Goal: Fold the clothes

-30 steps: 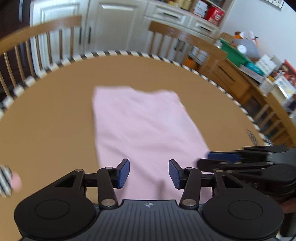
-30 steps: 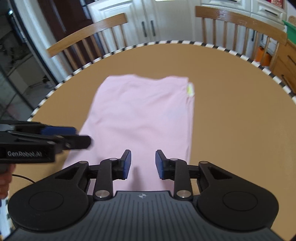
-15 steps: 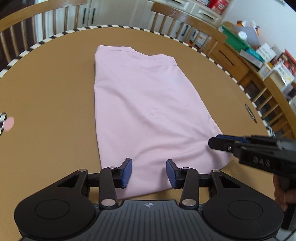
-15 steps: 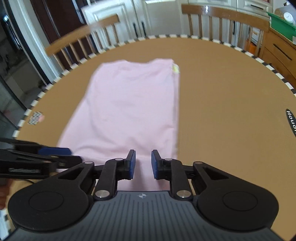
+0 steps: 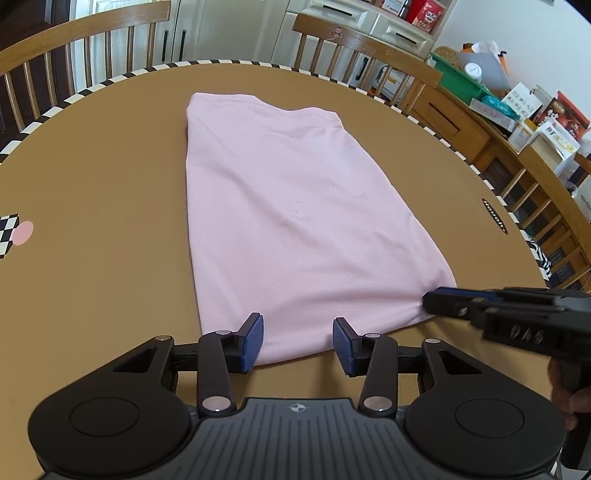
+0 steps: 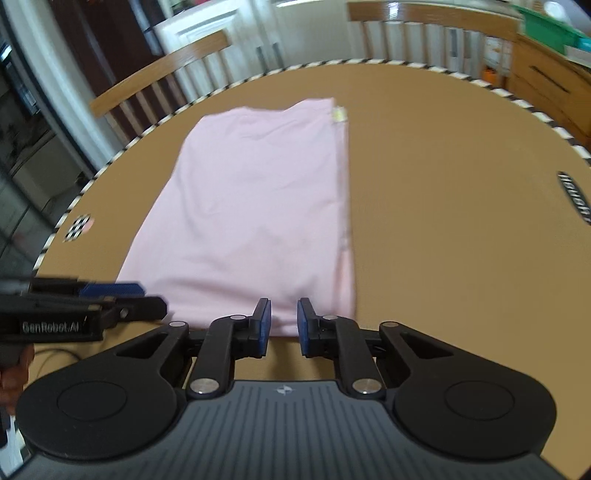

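Note:
A pink garment (image 5: 291, 218) lies flat on the round brown table (image 5: 92, 206), folded into a long rectangle; it also shows in the right wrist view (image 6: 255, 206). My left gripper (image 5: 297, 341) is open and empty at the garment's near edge, towards its left corner. My right gripper (image 6: 283, 325) is open with a narrow gap and empty, at the near edge towards the right corner. The right gripper's tips (image 5: 443, 301) show in the left wrist view beside the garment's near right corner. The left gripper (image 6: 122, 299) shows in the right wrist view beside the near left corner.
The table has a striped black-and-white rim (image 5: 110, 79). Wooden chairs (image 5: 354, 48) stand around its far side. White cabinets (image 5: 229, 26) lie behind. A wooden sideboard (image 5: 517, 147) with boxes and a green bin stands at the right. A black label (image 5: 495, 220) lies near the table's right edge.
Both grippers have drawn back from over the garment to its near edge. The right gripper's gap has narrowed a little. The garment has not moved.

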`<control>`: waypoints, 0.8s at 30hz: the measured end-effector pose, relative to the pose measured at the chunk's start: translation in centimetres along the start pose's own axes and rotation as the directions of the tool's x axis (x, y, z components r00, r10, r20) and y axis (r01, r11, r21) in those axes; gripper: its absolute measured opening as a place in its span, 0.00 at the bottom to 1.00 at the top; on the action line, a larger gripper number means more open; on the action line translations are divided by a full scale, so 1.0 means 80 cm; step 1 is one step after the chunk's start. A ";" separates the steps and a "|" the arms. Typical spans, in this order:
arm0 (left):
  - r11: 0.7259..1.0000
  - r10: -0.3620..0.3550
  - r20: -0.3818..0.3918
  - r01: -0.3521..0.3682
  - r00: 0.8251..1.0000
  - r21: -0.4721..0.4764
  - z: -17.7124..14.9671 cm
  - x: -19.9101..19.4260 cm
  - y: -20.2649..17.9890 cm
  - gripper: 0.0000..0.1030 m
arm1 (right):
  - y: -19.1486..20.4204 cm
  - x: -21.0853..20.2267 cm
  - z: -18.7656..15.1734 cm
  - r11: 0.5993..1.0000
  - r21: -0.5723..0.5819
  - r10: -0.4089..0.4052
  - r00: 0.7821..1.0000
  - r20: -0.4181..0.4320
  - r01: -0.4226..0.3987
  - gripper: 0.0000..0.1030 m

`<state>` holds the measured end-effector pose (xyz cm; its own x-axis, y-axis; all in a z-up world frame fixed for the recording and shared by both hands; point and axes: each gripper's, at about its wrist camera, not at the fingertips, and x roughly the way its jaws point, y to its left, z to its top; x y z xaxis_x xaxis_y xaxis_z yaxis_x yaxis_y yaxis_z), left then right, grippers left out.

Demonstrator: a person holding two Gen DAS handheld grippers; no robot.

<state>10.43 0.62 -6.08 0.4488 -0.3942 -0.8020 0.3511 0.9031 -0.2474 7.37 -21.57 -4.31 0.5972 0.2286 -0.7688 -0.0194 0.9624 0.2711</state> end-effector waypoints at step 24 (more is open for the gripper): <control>0.997 0.079 0.015 -0.079 0.997 -0.002 -0.008 -0.001 -0.017 0.45 | 0.001 0.010 -0.015 0.996 -0.085 -0.035 0.998 0.060 0.040 0.18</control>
<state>9.42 -0.44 -6.06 0.4877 -0.3240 -0.8107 0.3127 0.9318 -0.1842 6.88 -21.15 -5.65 0.6445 0.1856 -0.7417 -0.0637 0.9797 0.1899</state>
